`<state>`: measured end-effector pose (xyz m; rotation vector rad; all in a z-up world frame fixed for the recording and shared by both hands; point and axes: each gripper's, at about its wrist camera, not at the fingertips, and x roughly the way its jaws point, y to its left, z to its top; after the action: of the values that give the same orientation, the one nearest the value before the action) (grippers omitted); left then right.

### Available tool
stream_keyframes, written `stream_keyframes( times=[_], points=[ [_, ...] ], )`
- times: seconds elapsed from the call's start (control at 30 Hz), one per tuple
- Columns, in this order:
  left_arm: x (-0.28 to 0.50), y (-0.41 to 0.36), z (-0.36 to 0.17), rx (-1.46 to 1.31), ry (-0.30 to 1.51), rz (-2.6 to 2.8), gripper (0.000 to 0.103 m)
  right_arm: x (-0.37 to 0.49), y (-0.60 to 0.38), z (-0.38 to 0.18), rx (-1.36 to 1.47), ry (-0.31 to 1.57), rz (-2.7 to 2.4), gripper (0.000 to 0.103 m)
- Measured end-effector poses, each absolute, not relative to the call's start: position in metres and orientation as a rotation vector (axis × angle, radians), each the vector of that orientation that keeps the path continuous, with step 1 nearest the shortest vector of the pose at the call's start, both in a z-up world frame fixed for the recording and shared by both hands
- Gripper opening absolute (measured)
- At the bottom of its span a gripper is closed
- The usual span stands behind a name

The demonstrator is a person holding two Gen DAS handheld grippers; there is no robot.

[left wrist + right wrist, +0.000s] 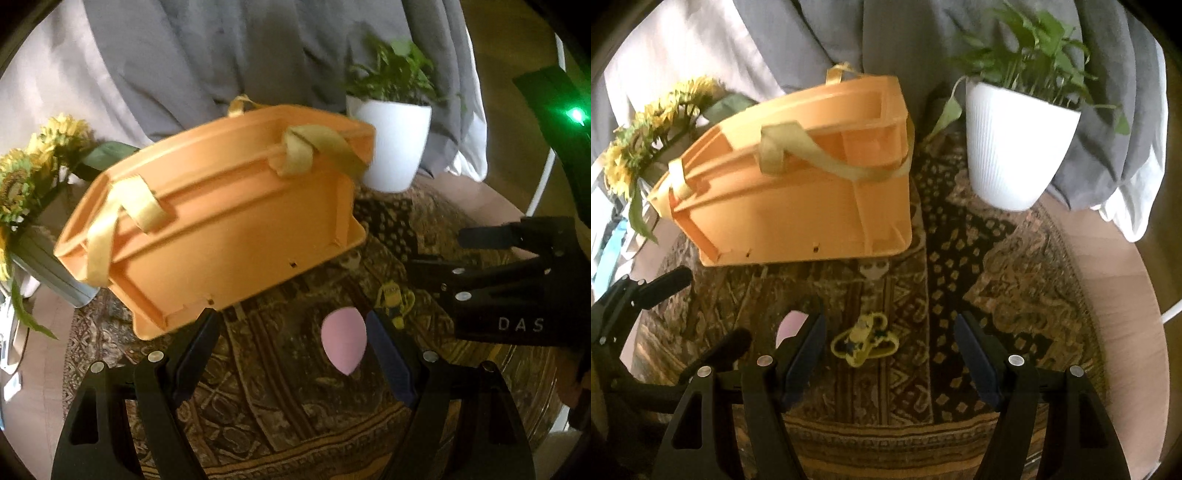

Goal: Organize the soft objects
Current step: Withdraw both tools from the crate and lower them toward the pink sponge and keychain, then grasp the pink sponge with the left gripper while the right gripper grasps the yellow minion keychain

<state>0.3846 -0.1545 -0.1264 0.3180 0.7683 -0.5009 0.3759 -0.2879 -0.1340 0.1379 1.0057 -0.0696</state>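
Observation:
An orange plastic bin (221,218) with yellow ribbon handles stands on the patterned round rug; it also shows in the right wrist view (805,192). A pink egg-shaped sponge (343,341) lies between my left gripper's (291,332) open fingers, near the right one; only its edge (790,325) shows in the right wrist view. A small yellow soft toy (862,339) lies between my right gripper's (890,332) open fingers, nearer the left one, and shows in the left wrist view (393,301). A small pale toy (873,271) lies by the bin's front. Both grippers are empty.
A white pot with a green plant (1015,147) stands at the back right of the rug (997,258). Sunflowers in a vase (33,177) stand at the left. Grey cloth (221,55) hangs behind. The right gripper's body (517,288) shows at the right of the left view.

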Motion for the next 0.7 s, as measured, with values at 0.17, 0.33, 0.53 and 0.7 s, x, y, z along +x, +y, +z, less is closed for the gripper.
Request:
stream_keyframes(
  times=[0.17,0.33,0.53,0.7],
  points=[
    [0.381,-0.158,-0.140,0.353,0.779,-0.525,0.082,0.377,-0.288,-0.147,0.143,1.038,-0.063,0.073],
    [0.378,-0.162,-0.151,0.380,0.778,-0.549,0.082,0.377,-0.286,-0.160,0.142,1.072,-0.043,0.072],
    [0.382,-0.165,-0.165,0.377,0.804,-0.569,0.081,0.381,-0.286,-0.172,0.141,1.096,-0.035,0.072],
    [0.384,-0.169,-0.173,0.371,0.814,-0.592,0.081,0.385,-0.285,-0.180,0.127,1.111,-0.028,0.070]
  ],
)
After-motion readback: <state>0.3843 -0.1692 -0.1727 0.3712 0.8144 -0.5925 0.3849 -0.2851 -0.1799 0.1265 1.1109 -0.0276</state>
